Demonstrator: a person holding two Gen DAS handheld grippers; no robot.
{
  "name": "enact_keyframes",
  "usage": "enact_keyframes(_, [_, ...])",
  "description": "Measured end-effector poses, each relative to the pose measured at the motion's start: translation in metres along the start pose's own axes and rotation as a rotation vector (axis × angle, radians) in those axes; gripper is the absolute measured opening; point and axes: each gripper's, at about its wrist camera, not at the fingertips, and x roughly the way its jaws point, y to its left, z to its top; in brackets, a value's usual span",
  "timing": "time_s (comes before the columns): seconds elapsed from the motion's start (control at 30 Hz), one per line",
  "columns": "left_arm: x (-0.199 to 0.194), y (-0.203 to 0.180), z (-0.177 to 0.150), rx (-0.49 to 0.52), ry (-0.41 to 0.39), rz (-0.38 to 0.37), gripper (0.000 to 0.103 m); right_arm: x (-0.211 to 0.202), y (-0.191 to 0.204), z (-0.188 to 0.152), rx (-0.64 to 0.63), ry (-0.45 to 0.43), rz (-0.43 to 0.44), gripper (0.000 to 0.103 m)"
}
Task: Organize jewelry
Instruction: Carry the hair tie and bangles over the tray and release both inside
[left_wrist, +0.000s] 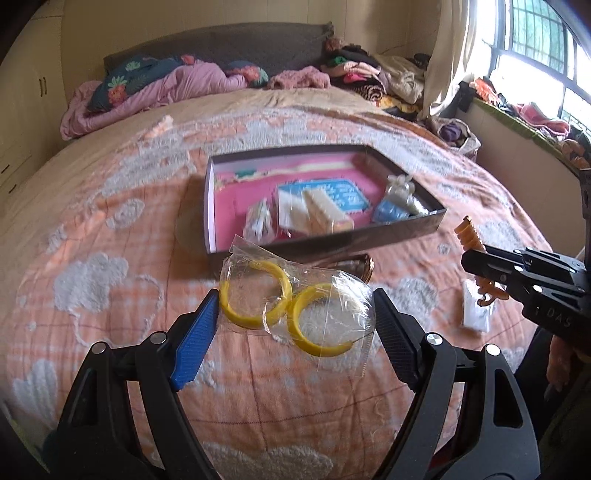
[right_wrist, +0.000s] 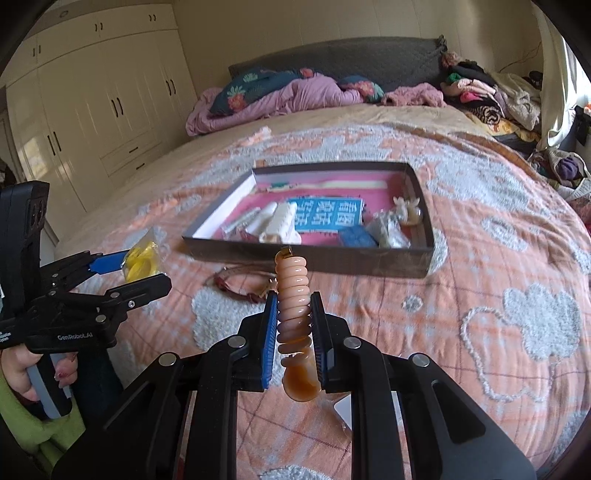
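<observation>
Gripping a crinkly clear bag of yellow hoops (left_wrist: 295, 314) by its edges, the left gripper (left_wrist: 295, 325) holds it above the bedspread (left_wrist: 110, 229), near the box (left_wrist: 325, 236). The right gripper (right_wrist: 293, 332) is clamped on a peach spiral hair clip (right_wrist: 293, 291). Both look light; the bag seems slippery, best pinched at its sides.

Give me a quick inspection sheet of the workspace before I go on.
Surface: bedspread, orange with white patches.
Job's things: open box holding packets; yellow hoops in clear bag; spiral hair clip; bangle lying before the box.
Clutter: white packet on the spread.
Grippers: left tongs clamp the bag; right tongs shut on the clip.
Cables: nothing seen.
Surroundings: wardrobe, pillows, clothes pile, window.
</observation>
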Motion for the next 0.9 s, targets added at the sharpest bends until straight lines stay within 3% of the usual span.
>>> enact_keyframes(0.43, [-0.014, 0.005, 0.02, -0.015, -0.056, -0.005, 0.073, -0.023, 0.001, 0.016, 0.011, -0.061, -0.021, 0.017])
enact_keyframes(0.9, [-0.003, 0.012, 0.039, -0.035, -0.069, -0.036, 0.073, -0.026, -0.003, 0.049, 0.021, -0.103, -0.053, 0.017])
